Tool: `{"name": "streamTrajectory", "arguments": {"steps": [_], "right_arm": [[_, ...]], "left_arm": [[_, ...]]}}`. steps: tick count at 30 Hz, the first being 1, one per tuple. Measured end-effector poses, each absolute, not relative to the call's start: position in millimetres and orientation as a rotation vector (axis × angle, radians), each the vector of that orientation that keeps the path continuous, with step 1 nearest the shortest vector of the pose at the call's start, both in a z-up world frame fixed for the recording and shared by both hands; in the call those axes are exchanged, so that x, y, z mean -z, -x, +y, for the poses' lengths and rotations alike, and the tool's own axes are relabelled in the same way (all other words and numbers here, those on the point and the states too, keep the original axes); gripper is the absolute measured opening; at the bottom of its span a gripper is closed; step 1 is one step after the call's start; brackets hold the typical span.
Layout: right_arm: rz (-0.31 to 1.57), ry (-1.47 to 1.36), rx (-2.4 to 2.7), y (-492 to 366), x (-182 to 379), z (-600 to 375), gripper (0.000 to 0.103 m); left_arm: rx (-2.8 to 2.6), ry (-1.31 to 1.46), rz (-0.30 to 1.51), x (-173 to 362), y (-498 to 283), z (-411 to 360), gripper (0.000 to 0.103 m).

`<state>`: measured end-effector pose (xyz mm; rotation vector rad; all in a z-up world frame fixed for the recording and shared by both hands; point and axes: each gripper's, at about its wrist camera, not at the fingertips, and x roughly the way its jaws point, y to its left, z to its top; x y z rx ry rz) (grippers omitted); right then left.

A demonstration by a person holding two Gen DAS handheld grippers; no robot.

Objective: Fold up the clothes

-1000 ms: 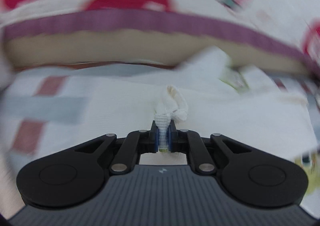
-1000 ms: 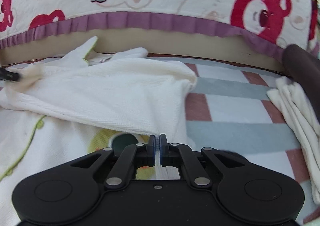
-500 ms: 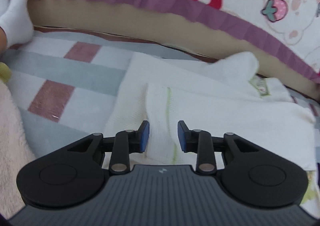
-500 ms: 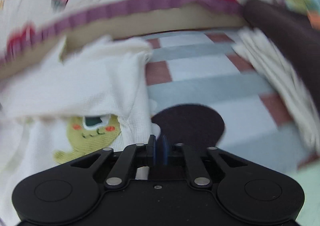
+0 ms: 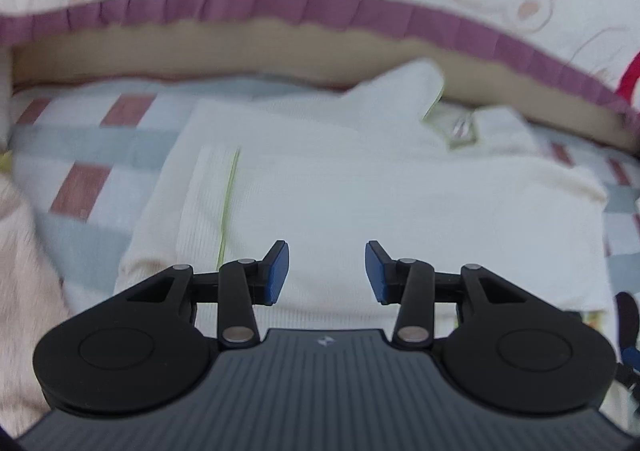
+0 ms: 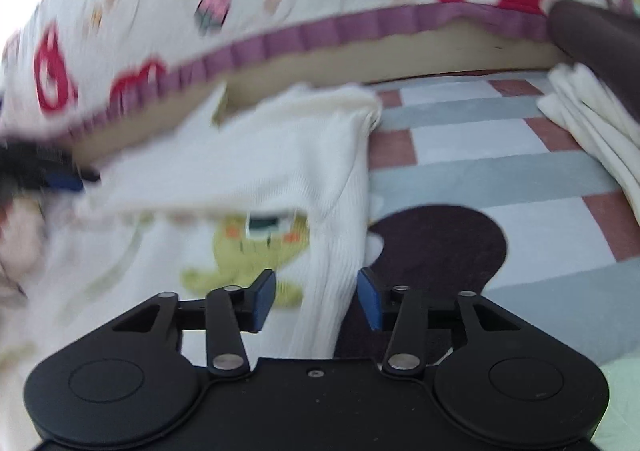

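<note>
Here, left tool (image 5: 326, 271) agape over white garment (image 5: 360, 179), right tool (image 6: 316, 299) astride its edge

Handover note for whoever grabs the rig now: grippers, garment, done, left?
Left gripper: open, empty, over the white top.
Right gripper: open, with the top's right edge between its jaws, not clamped.
Top lies on the checked blanket, upper part folded down over the green cartoon print.
A folded white stack sits far right.
Done: first fold.
Left: probably fold the sides in, halve it, then add it to the stack.
</note>
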<state>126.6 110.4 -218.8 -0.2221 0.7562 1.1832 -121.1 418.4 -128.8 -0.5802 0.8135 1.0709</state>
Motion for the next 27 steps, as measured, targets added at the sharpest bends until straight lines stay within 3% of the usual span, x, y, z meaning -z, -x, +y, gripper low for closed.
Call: {"name": "streamTrajectory", "arguments": {"steps": [3,5,13,19,23,27], "right_arm": [[0.661,0.226,-1.164,-116.3,229.2,104.9,0.046],[0.668,0.188,-1.158,-122.8,226.0,99.7,0.01],[0.778,-0.09,-1.19,-161.6,239.6,80.5,0.007],[0.791,-0.111,-1.188,-162.2,242.0,82.6,0.007],[0.799,-0.125,-1.177,-165.0,242.3,81.0,0.006],[0.804,-0.124,-1.175,-166.6,242.0,81.4,0.006]], "left_arm": [[-1.132,0.516,0.887,136.4,117.7,412.6,0.041],[-1.146,0.506,0.892,137.0,114.7,408.6,0.041],[-1.132,0.439,0.974,140.2,86.2,407.0,0.041],[-1.187,0.251,1.066,117.8,60.3,405.7,0.041],[-1.117,0.168,1.054,113.2,57.8,382.3,0.048],[-1.041,0.103,0.989,114.5,78.0,359.0,0.048]]}}
